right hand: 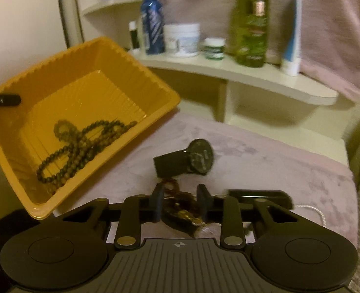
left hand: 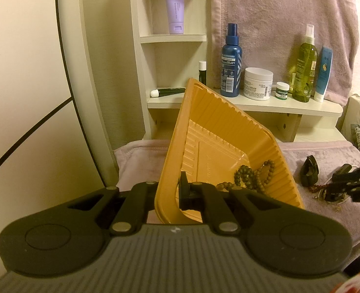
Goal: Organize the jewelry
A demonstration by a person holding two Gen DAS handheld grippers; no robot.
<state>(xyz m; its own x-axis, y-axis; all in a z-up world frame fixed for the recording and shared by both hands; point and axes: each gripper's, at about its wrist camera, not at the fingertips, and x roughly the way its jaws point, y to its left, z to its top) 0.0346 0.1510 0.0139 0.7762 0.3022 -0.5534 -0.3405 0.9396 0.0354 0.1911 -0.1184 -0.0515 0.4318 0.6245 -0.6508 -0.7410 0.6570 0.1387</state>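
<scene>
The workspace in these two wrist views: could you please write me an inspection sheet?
Surface: mauve plush cloth.
Job's things: orange ribbed plastic tray, tilted, holding a brown bead string; black wristwatch; dark reddish jewelry tangle.
Clutter: flat black bar.
Grippers: left gripper clamps the tray rim; right gripper straddles the tangle, fingers apart.
Cables: white cord.
Surroundings: cream shelf of toiletry bottles.
</scene>
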